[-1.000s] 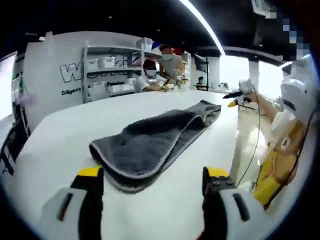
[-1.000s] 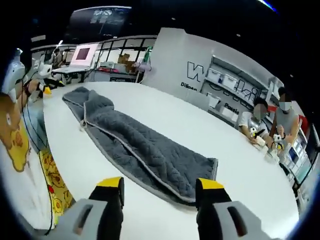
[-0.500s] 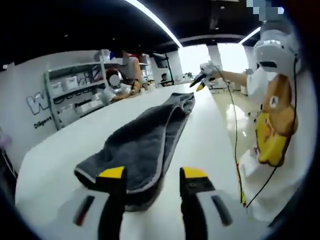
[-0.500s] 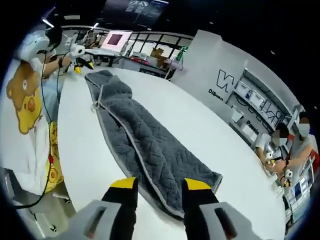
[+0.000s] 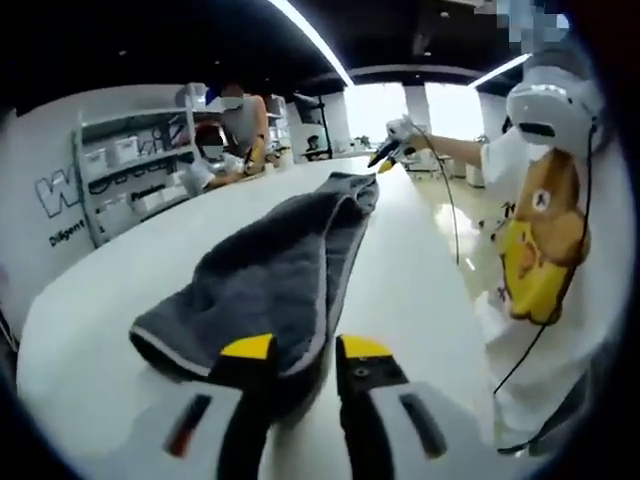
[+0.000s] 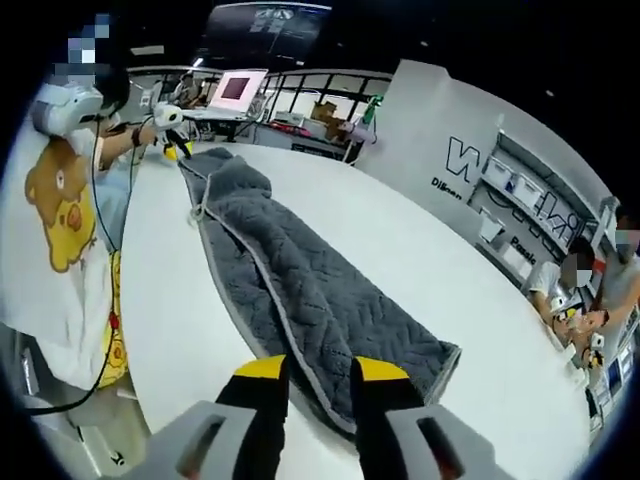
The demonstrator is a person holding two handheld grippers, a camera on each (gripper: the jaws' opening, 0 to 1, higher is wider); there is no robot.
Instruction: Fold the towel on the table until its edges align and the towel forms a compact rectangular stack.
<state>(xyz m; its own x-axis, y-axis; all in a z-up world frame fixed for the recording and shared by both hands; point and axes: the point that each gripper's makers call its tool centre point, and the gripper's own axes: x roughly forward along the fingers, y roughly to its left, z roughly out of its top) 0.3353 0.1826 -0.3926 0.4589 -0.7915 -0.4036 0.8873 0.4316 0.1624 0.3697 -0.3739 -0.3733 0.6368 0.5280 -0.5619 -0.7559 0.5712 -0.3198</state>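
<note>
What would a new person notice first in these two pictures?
A long grey towel, folded lengthwise, stretches down the white table. The right tongs and the left tongs each close over one of its ends. Beside the table stands a person in a shirt with a yellow bear.

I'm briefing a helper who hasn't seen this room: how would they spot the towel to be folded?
Find the big white table. Along its edge nearest the person in the bear shirt lies the towel, a long dark grey quilted strip with pale trim. It is the one soft dark thing on the table's white top.
</note>
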